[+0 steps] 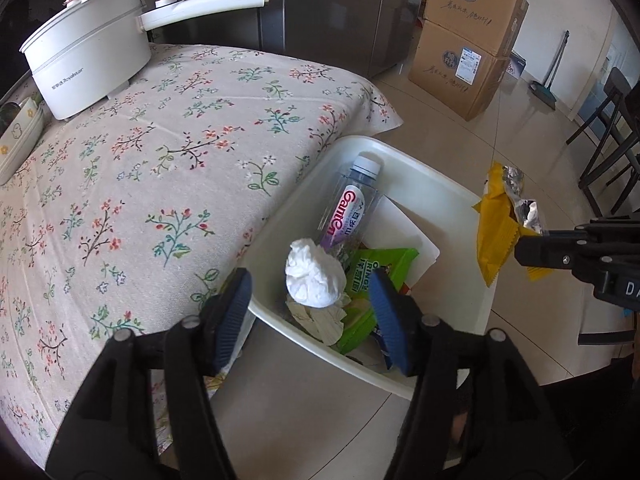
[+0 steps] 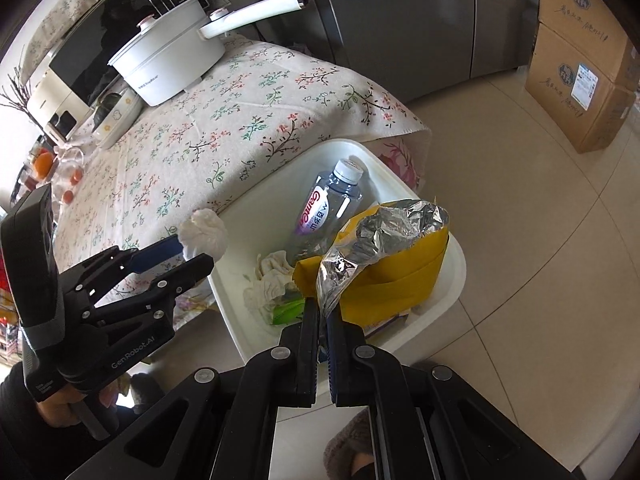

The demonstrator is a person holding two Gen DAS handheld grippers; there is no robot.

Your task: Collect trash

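Observation:
A white bin stands on the floor against the table's edge. It holds a clear water bottle, a green wrapper and crumpled paper. My left gripper hangs over the bin's near-left corner with its jaws wide apart. A white tissue ball sits between the tips, and neither blue pad presses on it. My right gripper is shut on a yellow snack bag with a silver foil lining, which it holds above the bin's right side. The same bag shows at the right of the left wrist view.
A table with a floral cloth fills the left, with a white electric pot at its back. Stacked cardboard boxes and a steel fridge stand behind the bin. A dark chair and tiled floor are on the right.

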